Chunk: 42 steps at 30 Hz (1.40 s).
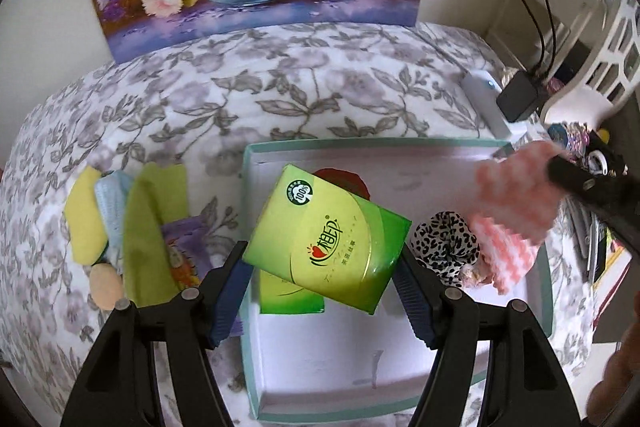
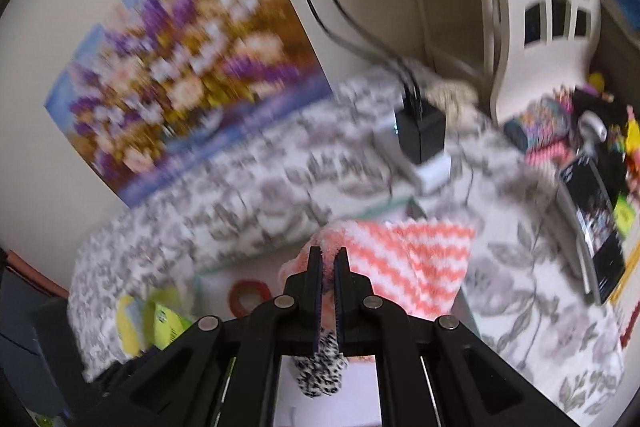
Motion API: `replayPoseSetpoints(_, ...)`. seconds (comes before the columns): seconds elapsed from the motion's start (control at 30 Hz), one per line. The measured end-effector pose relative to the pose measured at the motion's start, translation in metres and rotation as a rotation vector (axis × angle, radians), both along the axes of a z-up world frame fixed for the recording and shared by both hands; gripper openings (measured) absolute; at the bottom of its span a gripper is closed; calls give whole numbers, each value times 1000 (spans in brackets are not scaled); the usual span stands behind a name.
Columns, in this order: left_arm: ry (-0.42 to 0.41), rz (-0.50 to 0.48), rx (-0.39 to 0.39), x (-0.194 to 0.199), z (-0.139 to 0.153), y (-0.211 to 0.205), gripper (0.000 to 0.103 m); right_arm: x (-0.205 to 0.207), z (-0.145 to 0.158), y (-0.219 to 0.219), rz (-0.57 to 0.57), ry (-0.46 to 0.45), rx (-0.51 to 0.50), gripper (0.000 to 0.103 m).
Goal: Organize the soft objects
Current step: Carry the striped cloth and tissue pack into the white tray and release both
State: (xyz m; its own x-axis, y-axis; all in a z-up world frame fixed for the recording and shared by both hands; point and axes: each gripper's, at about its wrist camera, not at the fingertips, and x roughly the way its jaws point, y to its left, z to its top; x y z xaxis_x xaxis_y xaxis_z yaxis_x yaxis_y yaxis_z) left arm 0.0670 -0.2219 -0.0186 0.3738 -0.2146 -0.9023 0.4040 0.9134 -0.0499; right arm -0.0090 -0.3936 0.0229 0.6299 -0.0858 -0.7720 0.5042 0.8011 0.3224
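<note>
My left gripper [image 1: 320, 255] is shut on a green tissue pack [image 1: 332, 227], held tilted over the white teal-rimmed box [image 1: 246, 227]. A second green pack [image 1: 292, 297] lies in the box beneath it, beside a leopard-print scrunchie [image 1: 446, 247] and a red ring [image 1: 344, 177]. From the right, my right gripper [image 1: 554, 163] comes in over the box's right side, shut on a pink-and-white chevron cloth [image 1: 516, 195]. The right wrist view shows the same gripper [image 2: 328, 255] pinching that cloth [image 2: 404, 259], with the scrunchie [image 2: 320, 375] below.
Left of the box lie a yellow sponge [image 1: 82, 219], a light blue cloth [image 1: 114, 203], a green cloth [image 1: 148, 227], a purple packet [image 1: 184, 251] and an orange puff [image 1: 106, 287] on the flowered bedspread [image 1: 280, 87]. A power strip [image 1: 486, 99] with black adapter and a white basket [image 1: 600, 67] stand far right.
</note>
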Motion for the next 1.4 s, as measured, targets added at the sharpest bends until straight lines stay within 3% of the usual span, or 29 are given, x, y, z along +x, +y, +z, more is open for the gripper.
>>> replayPoseSetpoints(0.27, 20, -32, 30, -1, -20, -16, 71, 9, -46, -9, -2, 134, 43, 5)
replayPoseSetpoints(0.57, 33, -68, 67, -5, -37, -31, 71, 13, -72, -10, 0, 221, 52, 5)
replayPoseSetpoints(0.8, 48, -81, 76, -6, -34, -36, 72, 12, -65, -10, -4, 225, 38, 9)
replayPoseSetpoints(0.9, 51, -76, 57, -5, -28, -33, 78, 12, -58, -9, -6, 227, 18, 9)
replayPoseSetpoints(1.03, 52, -47, 29, -1, -19, -27, 79, 12, -51, -9, -14, 236, 6, 9)
replayPoseSetpoints(1.1, 55, -28, 21, 2, -16, -22, 80, 11, -49, -10, -20, 238, 0, 15)
replayPoseSetpoints(1.17, 65, 1, 15, 6, -15, -15, 81, 11, -46, -10, -24, 236, -5, 44)
replayPoseSetpoints(1.2, 72, 17, 12, 9, -15, -11, 81, 10, -44, -10, -26, 233, -4, 51)
replayPoseSetpoints(1.33, 97, 100, -4, 19, -15, 9, 83, 9, -39, -10, -24, 219, -6, 59)
replayPoseSetpoints(1.4, 102, 140, -11, 24, -15, 19, 96, 10, -38, -9, -20, 217, -13, 64)
